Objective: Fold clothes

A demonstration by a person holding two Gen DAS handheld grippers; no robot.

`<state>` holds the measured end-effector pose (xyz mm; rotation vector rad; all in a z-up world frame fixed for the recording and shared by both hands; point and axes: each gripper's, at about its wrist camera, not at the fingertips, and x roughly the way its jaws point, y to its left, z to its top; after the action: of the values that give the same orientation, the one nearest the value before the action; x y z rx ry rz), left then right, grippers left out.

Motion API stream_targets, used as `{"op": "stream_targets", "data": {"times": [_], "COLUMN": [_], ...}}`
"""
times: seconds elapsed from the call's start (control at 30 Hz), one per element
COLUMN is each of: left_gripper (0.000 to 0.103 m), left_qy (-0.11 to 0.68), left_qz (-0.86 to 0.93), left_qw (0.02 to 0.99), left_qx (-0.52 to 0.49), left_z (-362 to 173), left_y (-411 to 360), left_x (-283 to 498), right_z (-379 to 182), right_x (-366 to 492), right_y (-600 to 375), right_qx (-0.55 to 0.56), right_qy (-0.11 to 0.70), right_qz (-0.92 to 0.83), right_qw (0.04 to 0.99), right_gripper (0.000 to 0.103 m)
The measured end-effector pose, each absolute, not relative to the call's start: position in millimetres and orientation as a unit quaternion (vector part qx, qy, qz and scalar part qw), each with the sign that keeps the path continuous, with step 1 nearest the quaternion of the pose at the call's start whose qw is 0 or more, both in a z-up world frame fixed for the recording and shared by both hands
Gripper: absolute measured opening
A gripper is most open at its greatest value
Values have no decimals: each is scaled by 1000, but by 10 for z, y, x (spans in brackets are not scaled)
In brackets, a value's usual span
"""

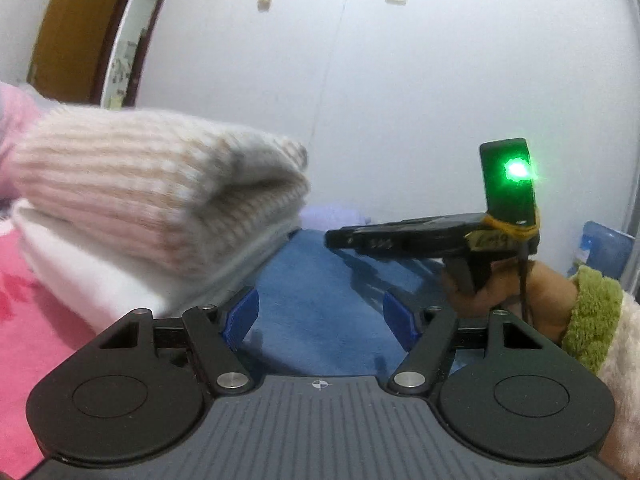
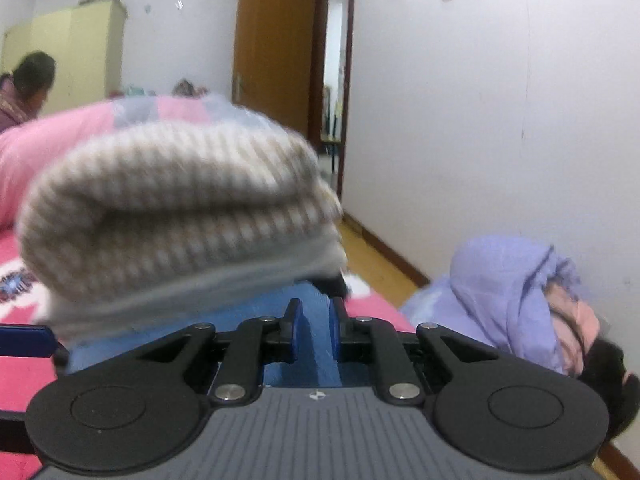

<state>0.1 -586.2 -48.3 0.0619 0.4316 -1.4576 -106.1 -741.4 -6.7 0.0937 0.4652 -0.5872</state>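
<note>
A folded beige-and-white striped knit sweater (image 1: 152, 192) lies on a white garment (image 1: 100, 280) at the left, and fills the middle of the right wrist view (image 2: 180, 208). In front of it a blue garment (image 1: 320, 280) is spread on the bed. My left gripper (image 1: 320, 312) is open just above this blue cloth, its pads wide apart and pressing nothing. My right gripper (image 1: 334, 238) reaches in from the right, held by a hand in a green cuff (image 1: 592, 312). In its own view the right gripper (image 2: 315, 320) has its pads close together with a ridge of the blue garment (image 2: 316, 360) between them.
A pink patterned bed cover (image 1: 32, 340) lies under everything. A heap of lilac and pink clothes (image 2: 508, 292) sits at the right by the white wall. A person (image 2: 28, 84) is at the far left near a wardrobe, and a brown door (image 2: 276, 48) stands open behind.
</note>
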Motion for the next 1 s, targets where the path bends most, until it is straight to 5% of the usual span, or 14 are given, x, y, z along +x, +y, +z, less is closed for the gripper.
{"op": "stream_targets", "data": {"times": [0.5, 0.7, 0.9, 1.0], "left_gripper": [64, 67, 66, 67], "left_qy": [246, 258, 251, 223], "left_qz": [-634, -631, -615, -617], "left_qw": [730, 722, 740, 747], "left_qx": [75, 114, 100, 102], "left_z": [-623, -533, -469, -353], "left_y": [-6153, -6235, -6157, -6047], "left_x": [15, -2, -77, -191], "right_z": [-240, 283, 108, 98], "right_x": [-972, -1858, -2384, -2737], "right_y": [-7552, -7255, -7257, -7165], "right_qx": [59, 107, 95, 167], "right_qy": [259, 164, 211, 170], "right_qz": [-317, -340, -412, -397], "right_qw": [910, 920, 881, 886], "right_gripper": [17, 17, 17, 17]}}
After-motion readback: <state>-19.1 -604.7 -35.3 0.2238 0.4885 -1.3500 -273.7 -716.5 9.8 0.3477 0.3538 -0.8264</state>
